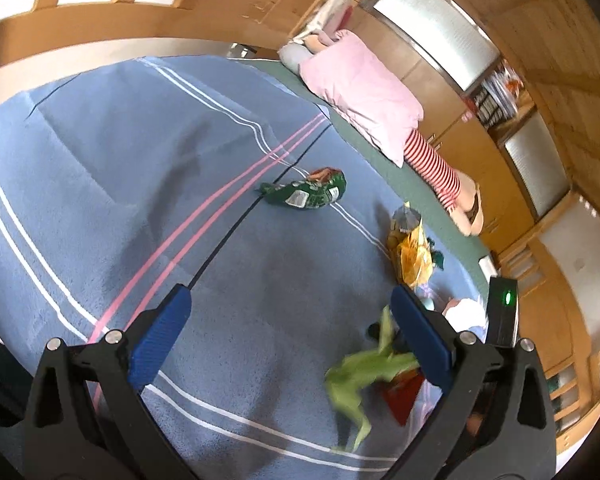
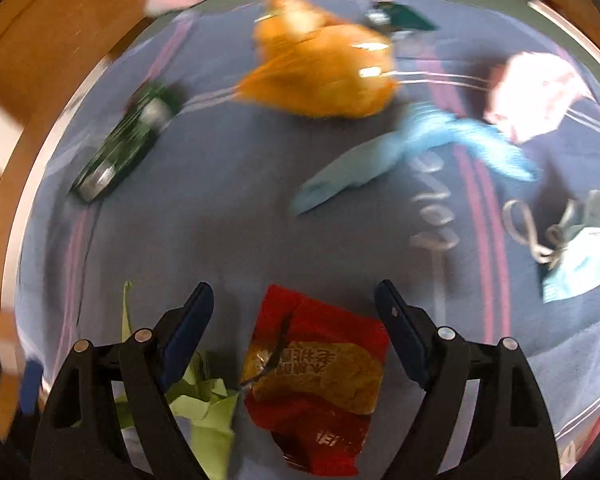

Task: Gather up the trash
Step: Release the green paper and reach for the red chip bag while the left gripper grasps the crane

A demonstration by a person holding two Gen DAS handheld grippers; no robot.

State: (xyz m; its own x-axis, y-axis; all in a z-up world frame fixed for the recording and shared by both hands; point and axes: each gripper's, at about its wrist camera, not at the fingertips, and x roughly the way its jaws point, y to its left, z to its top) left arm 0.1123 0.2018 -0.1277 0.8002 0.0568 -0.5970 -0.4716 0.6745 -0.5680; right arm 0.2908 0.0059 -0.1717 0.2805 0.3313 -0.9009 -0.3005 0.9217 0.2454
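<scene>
Trash lies scattered on a blue striped blanket [image 1: 120, 184]. In the left wrist view a dark green snack bag [image 1: 312, 192] lies ahead, a yellow-orange bag [image 1: 410, 250] to the right, and crumpled light green paper [image 1: 360, 380] by the right finger. My left gripper [image 1: 288, 314] is open and empty above the blanket. In the right wrist view my right gripper [image 2: 294, 304] is open, with a red snack packet [image 2: 316, 384] lying between its fingers. The green paper [image 2: 204, 404], orange bag [image 2: 324, 76], green bag [image 2: 128, 140], blue wrapper [image 2: 404, 152], pink wrapper [image 2: 536, 92] and a face mask [image 2: 580, 252] lie around it.
A pink pillow [image 1: 360, 88] and a doll with red-striped legs [image 1: 436, 168] lie on the green mattress edge [image 1: 380, 160]. Wooden cabinets [image 1: 480, 160] stand beyond. The right gripper's black body with a green light [image 1: 504, 312] shows in the left wrist view.
</scene>
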